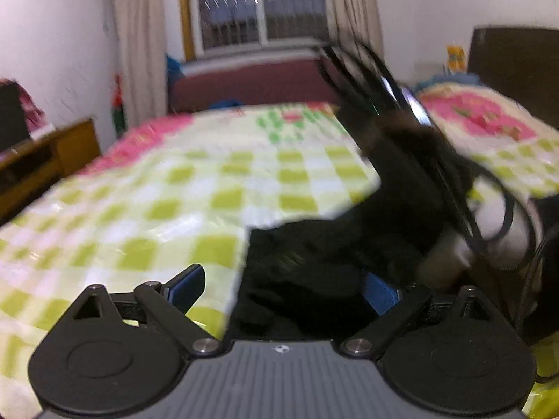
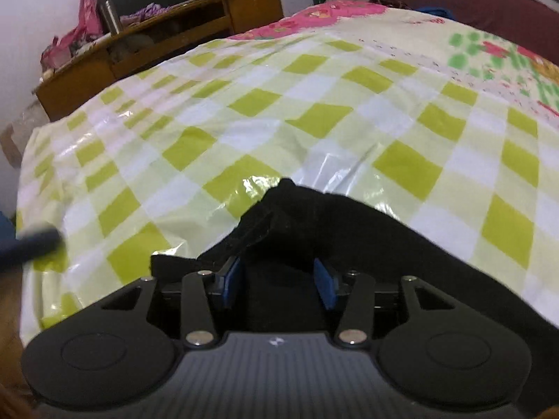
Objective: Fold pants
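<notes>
Black pants (image 2: 349, 244) lie bunched on the bed's green-and-white checked cover (image 2: 314, 115). My right gripper (image 2: 278, 281) points down at them. Its blue pads (image 2: 233, 281) stand apart with a fold of the black cloth lying loose between them, so it is open. In the left wrist view the pants (image 1: 307, 262) spread from the middle to the right. My left gripper (image 1: 283, 289) is wide open over their left edge. Its right pad (image 1: 380, 293) sits against the cloth and its left pad (image 1: 187, 284) is over the bare cover.
A wooden desk (image 2: 157, 35) with clutter stands left of the bed. A dark red headboard (image 1: 251, 83) and a window (image 1: 258, 3) are at the far end. Blurred black cables and a pale sleeve (image 1: 489, 216) cross the right of the left wrist view.
</notes>
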Motion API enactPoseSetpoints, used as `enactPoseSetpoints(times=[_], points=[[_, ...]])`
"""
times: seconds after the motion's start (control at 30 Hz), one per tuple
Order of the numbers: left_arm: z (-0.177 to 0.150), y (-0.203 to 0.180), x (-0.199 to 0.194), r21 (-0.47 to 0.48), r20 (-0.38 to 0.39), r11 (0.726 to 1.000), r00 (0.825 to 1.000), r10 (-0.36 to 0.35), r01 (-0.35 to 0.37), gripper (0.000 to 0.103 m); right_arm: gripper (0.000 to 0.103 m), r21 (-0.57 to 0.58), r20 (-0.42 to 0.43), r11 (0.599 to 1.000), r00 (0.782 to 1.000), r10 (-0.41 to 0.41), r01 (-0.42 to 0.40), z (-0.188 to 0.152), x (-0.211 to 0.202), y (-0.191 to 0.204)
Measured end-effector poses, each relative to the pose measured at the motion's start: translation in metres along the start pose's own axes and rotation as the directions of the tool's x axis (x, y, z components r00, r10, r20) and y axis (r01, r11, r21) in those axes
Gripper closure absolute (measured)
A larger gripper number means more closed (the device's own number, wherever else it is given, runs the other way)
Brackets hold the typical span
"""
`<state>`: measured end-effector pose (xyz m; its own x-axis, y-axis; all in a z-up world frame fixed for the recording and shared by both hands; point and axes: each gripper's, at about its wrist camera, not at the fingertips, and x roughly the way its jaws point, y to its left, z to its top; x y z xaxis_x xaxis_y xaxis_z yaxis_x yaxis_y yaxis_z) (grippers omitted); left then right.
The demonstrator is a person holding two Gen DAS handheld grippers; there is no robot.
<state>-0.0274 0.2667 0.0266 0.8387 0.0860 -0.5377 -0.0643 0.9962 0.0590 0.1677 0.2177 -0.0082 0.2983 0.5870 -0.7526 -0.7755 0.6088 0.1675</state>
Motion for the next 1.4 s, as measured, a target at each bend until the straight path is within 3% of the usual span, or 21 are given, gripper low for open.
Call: enactPoseSetpoints(times=[0.07,0.17,0.3,0.4,0.5,0.57,0.7,0.77,0.93,1.07,1.17,1.23,1.27,1.3,1.33,1.4], points=[[-0.005,-0.004,0.016,0.006,-0.046,1.000,0.999,-0.017,0.017,0.000,0.057,0.033,0.022,0.999,0.999,0.024,-0.024,0.000,-0.017,-0.006],[-0.020,-0.005,0.041,0.024,-0.163,1.000,0.986,0.019,-0.015,0.000,0.057,0.105,0.067,0.994,0.998,0.017,-0.024,-0.012,-0.058,-0.027],[-0.027,0.016,0.044,-0.138,-0.188,0.990,0.982,-0.032,0.005,0.000,0.055,0.241,0.099,0.967,0.989,-0.112,0.085,-0.060,-0.134,-0.080],[-0.029,0.023,0.041,-0.178,-0.199,0.984,0.979,-0.029,-0.007,0.000,0.053,0.399,0.103,0.893,0.957,-0.270,0.209,-0.117,-0.197,-0.126],[-0.024,0.019,0.039,-0.151,-0.211,0.988,0.977,0.005,-0.038,0.000,0.049,0.550,0.078,0.800,0.939,-0.335,0.240,-0.173,-0.238,-0.160],[-0.019,0.008,0.034,-0.101,-0.212,0.992,0.976,0.050,-0.073,0.000,0.049,0.634,0.068,0.752,0.955,-0.287,0.181,-0.200,-0.244,-0.176],[-0.010,-0.008,0.022,-0.007,-0.195,0.990,0.972,0.133,-0.137,0.000,0.049,0.725,0.146,0.689,0.981,-0.124,-0.021,-0.232,-0.223,-0.193],[-0.003,-0.012,0.016,0.012,-0.179,0.986,0.970,0.164,-0.165,0.000,0.046,0.753,0.187,0.646,0.982,-0.024,-0.127,-0.245,-0.206,-0.200],[0.014,-0.020,0.010,0.028,-0.126,0.978,0.970,0.207,-0.205,0.000,0.043,0.793,0.274,0.552,0.960,0.055,-0.258,-0.255,-0.195,-0.214],[0.024,-0.035,0.016,0.048,-0.085,0.985,0.982,0.171,-0.167,0.000,0.043,0.730,0.349,0.580,0.927,0.136,-0.360,-0.249,-0.201,-0.207],[0.026,-0.050,0.029,0.087,-0.079,0.988,0.988,0.135,-0.128,0.000,0.040,0.773,0.313,0.542,0.942,0.126,-0.329,-0.255,-0.176,-0.213],[0.025,-0.060,0.038,0.111,-0.077,0.989,0.991,0.111,-0.102,0.000,0.040,0.766,0.308,0.559,0.945,0.112,-0.316,-0.247,-0.169,-0.209],[0.024,-0.065,0.042,0.140,-0.080,0.986,0.992,0.100,-0.088,0.000,0.049,0.761,0.295,0.576,0.950,0.101,-0.298,-0.241,-0.170,-0.205],[0.021,-0.072,0.047,0.185,-0.089,0.979,0.991,0.103,-0.086,0.000,0.068,0.762,0.288,0.579,0.952,0.099,-0.290,-0.237,-0.174,-0.204],[0.017,-0.078,0.052,0.236,-0.097,0.967,0.988,0.122,-0.096,0.000,0.076,0.775,0.294,0.558,0.951,0.100,-0.298,-0.236,-0.179,-0.207],[0.006,-0.088,0.060,0.317,-0.121,0.943,0.982,0.143,-0.098,0.000,0.083,0.794,0.343,0.499,0.933,0.105,-0.348,-0.235,-0.196,-0.214]])
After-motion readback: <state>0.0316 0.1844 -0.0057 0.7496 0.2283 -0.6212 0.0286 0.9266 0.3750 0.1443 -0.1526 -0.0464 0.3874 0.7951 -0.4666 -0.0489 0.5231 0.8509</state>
